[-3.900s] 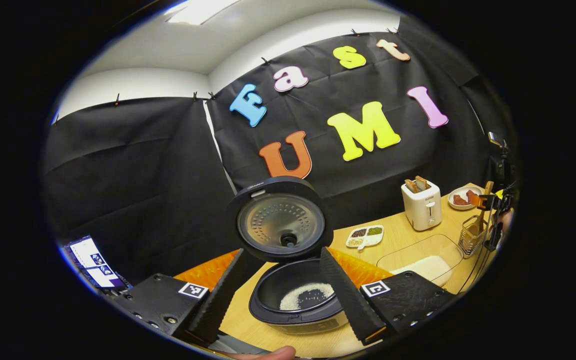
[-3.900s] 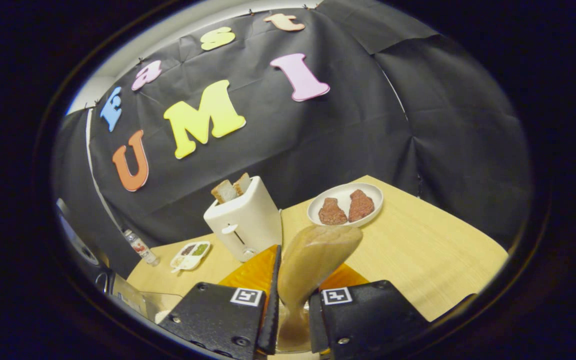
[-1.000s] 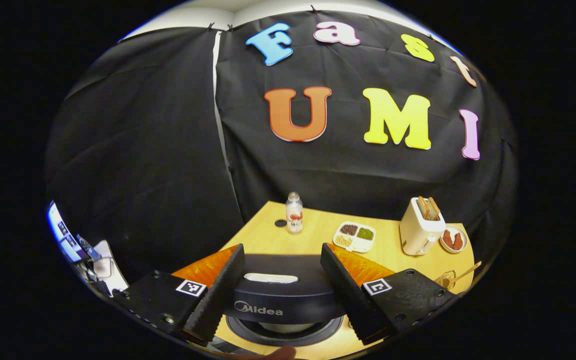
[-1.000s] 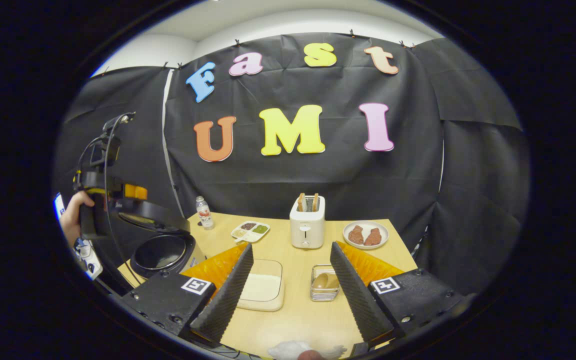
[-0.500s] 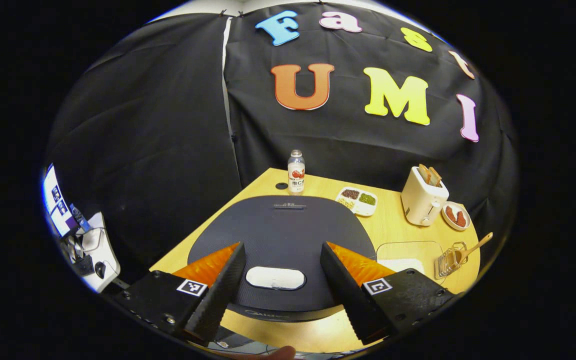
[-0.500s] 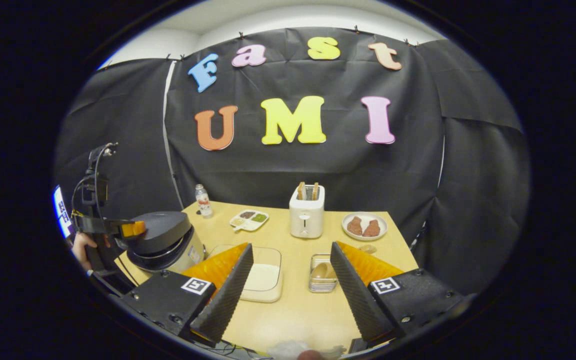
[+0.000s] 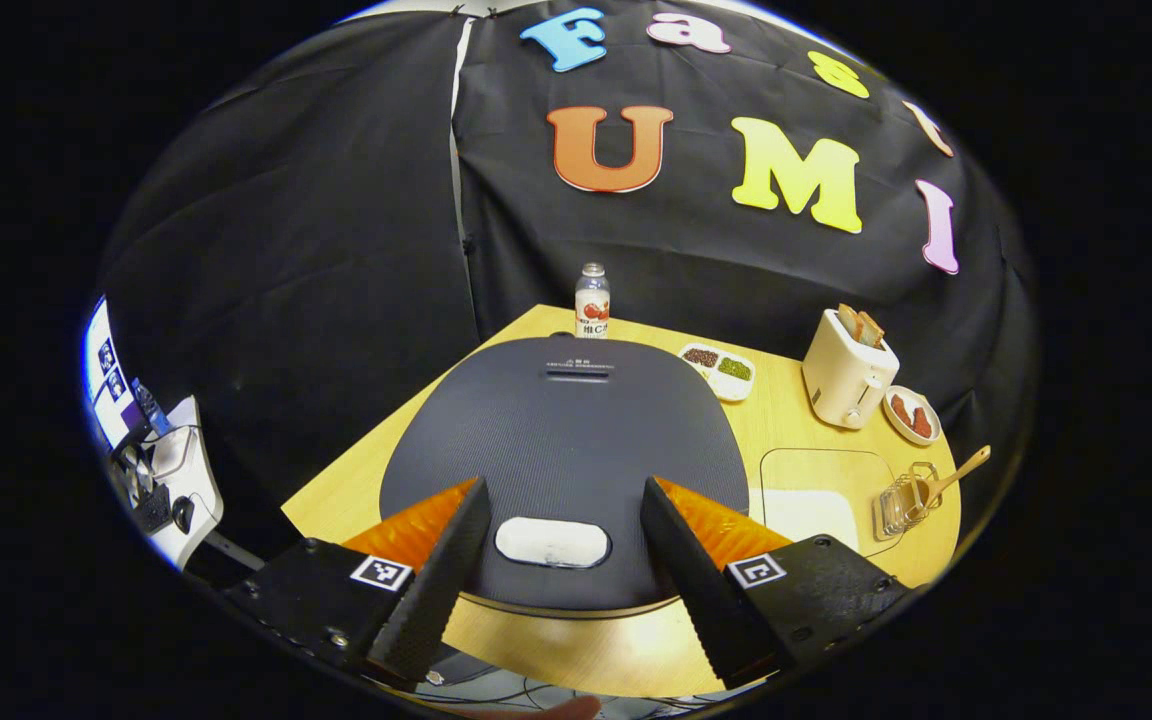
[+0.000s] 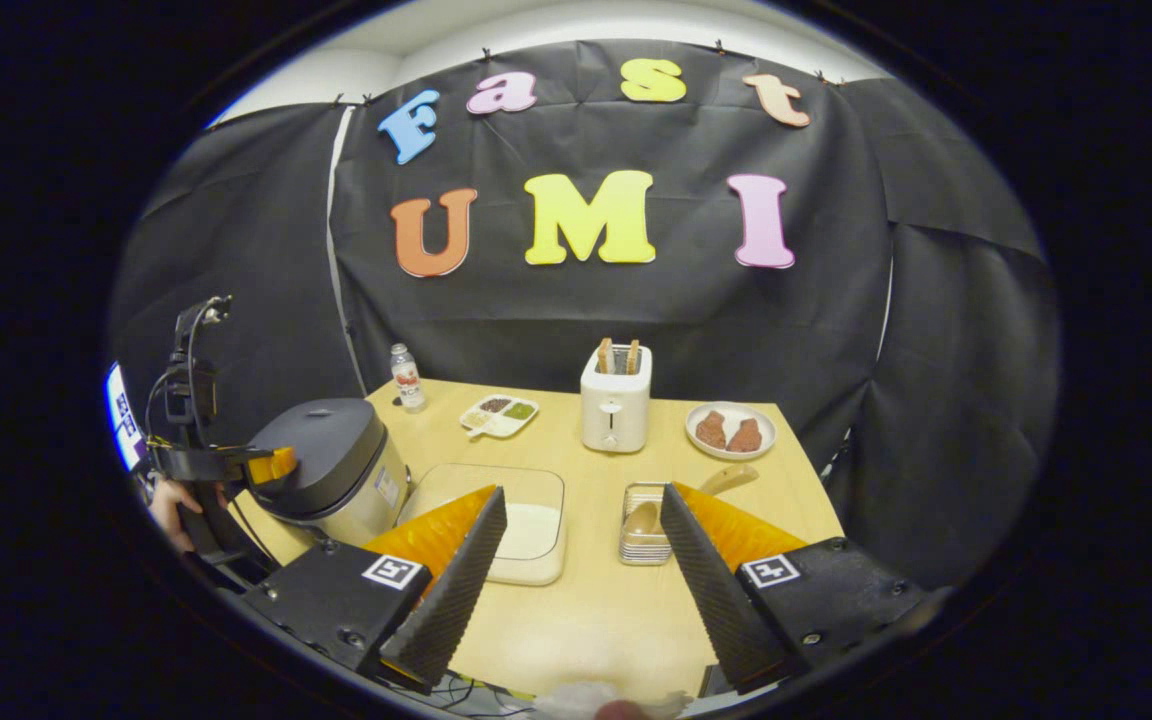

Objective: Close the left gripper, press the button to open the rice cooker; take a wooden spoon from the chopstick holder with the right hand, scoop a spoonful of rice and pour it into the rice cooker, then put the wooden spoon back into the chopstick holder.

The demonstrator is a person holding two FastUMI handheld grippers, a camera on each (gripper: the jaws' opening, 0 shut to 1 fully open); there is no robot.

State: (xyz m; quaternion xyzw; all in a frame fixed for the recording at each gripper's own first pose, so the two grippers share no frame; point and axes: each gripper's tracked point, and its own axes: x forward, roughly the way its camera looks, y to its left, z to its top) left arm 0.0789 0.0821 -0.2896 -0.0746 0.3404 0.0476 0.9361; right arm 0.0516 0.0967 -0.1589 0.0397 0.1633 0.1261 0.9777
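Both tools, left [image 7: 556, 545] and right [image 8: 581, 560], gape wide and empty; the light, stiff, pale wooden spoon [image 8: 681, 497] in the wire chopstick holder [image 8: 644, 543] is best pinched mid-handle.

The rice cooker [image 7: 564, 440] has a dark charcoal lid with a fine woven texture, a white oval button [image 7: 552, 542] and a pale silver body. The table [image 8: 586, 610] is light yellow wood grain. The toaster [image 8: 615, 410] is cream white. A white plate [image 8: 731, 431] carries reddish-brown pieces. The wire holder [image 8: 642, 537] is silver, the spoon [image 7: 954, 480] tan wood. A white divided dish [image 8: 500, 415] holds green, brown and beige fillings.
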